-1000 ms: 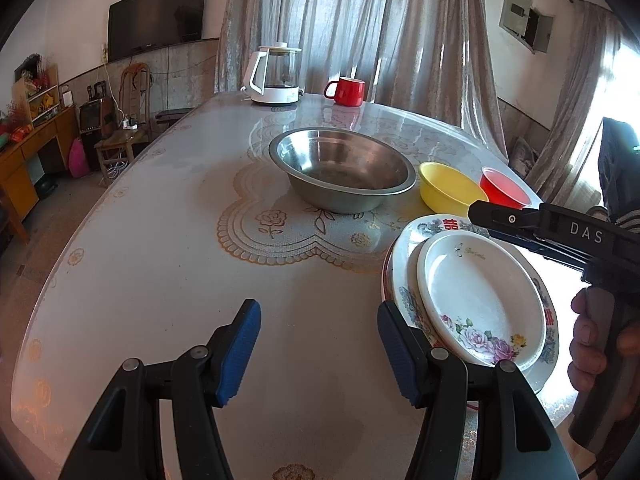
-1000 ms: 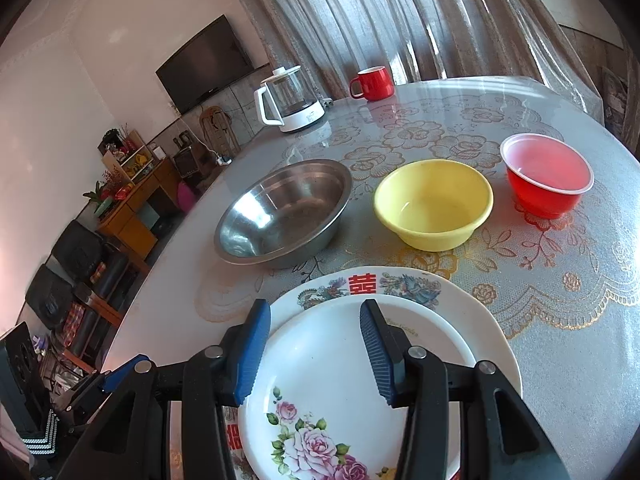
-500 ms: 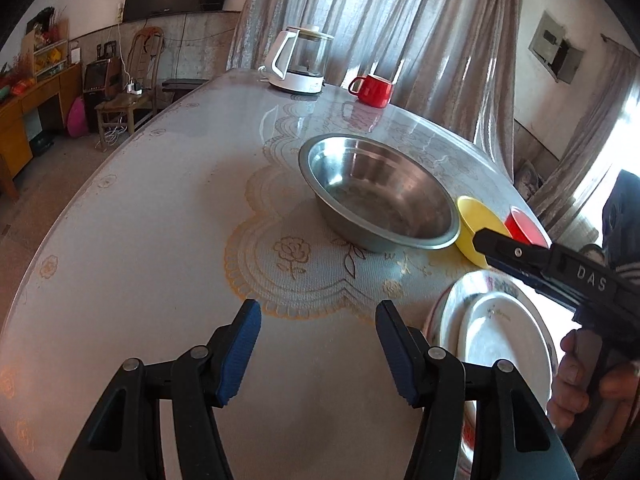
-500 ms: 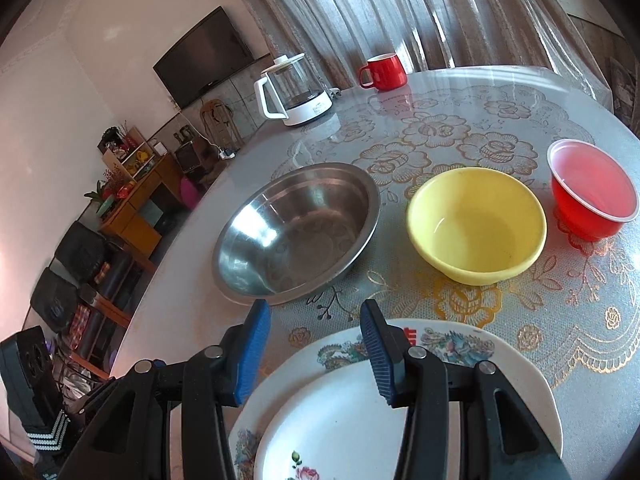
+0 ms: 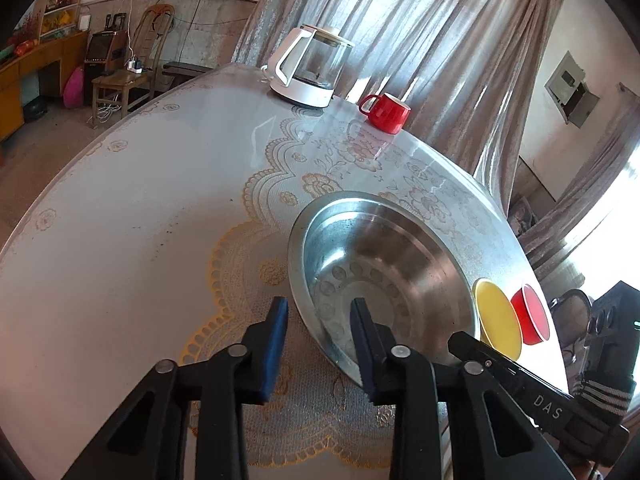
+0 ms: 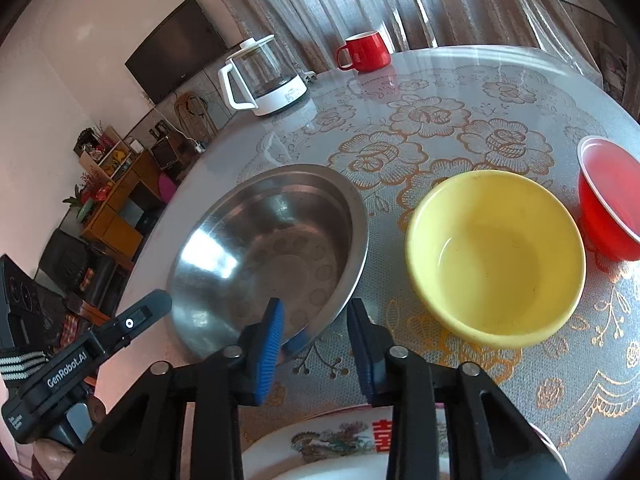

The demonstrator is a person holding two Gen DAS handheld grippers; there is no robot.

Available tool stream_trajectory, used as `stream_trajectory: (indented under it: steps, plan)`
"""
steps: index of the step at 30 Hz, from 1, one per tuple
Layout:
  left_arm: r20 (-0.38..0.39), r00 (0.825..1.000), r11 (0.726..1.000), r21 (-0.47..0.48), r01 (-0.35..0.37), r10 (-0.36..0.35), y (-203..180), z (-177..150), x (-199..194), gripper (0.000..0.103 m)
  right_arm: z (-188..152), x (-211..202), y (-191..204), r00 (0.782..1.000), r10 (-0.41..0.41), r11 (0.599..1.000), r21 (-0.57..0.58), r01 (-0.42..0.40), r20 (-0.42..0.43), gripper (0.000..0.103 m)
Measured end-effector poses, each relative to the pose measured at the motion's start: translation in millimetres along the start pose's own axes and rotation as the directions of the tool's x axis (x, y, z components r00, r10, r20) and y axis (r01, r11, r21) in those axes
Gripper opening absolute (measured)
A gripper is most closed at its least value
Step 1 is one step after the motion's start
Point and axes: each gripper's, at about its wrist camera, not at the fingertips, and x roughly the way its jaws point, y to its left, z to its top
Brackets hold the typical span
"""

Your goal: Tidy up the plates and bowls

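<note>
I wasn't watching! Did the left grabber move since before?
Yes. The left gripper went from beside the plates toward the steel bowl, and its closing jaws now straddle the rim.

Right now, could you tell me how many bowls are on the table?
3: the steel bowl sits left, the yellow bowl in the middle beside it, the red bowl at the right edge. None looks hidden.

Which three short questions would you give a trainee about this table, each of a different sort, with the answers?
1. Which bowl stands between the steel bowl and the red bowl? A) the yellow bowl B) a white bowl C) a blue bowl
2. True or false: the red mug stands near the kettle, not touching it.
3. How many bowls stand on the table?

Key: 1 A; 2 true; 3 three.
</note>
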Motion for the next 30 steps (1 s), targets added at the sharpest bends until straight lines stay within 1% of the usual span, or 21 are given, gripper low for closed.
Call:
stream_trajectory:
  steps: [2,4,6,12,17,23,30]
  plan:
    - [-0.007,1.0,1.0,0.007,-0.004,0.005,-1,-2,4,0.026,0,4,3,1.0,0.0,1.0,-0.019,-0.001,-0.004,0.025]
    - [-0.001,1.0,0.999,0.036,-0.012,0.012,-4,-7,2,0.024,0,5,4,1.0,-0.01,0.999,-0.033,0.01,-0.002,0.025]
    - [0.003,1.0,0.999,0.051,-0.009,0.009,-4,-11,-1,0.023,0,4,3,1.0,-0.003,0.999,-0.033,0.003,-0.001,0.025]
    - [0.017,1.0,1.0,0.027,-0.014,0.014,4,-21,-16,0.024,-6,-1,9,1.0,-0.002,0.998,-0.062,0.003,0.002,0.025]
    - [0.061,0.998,0.999,0.029,-0.032,0.03,10,-35,-45,0.024,-13,-8,24,1.0,0.024,0.995,-0.099,-0.023,0.002,0.025]
    - [0.103,0.993,0.998,0.025,-0.059,0.056,19,-56,-83,0.024,-30,-15,42,0.998,0.059,0.99,-0.126,-0.06,-0.011,0.025]
    - [0.122,0.99,0.997,-0.02,-0.069,0.071,39,-83,-121,0.025,-53,-22,67,0.995,0.095,0.98,-0.171,-0.1,-0.033,0.025]
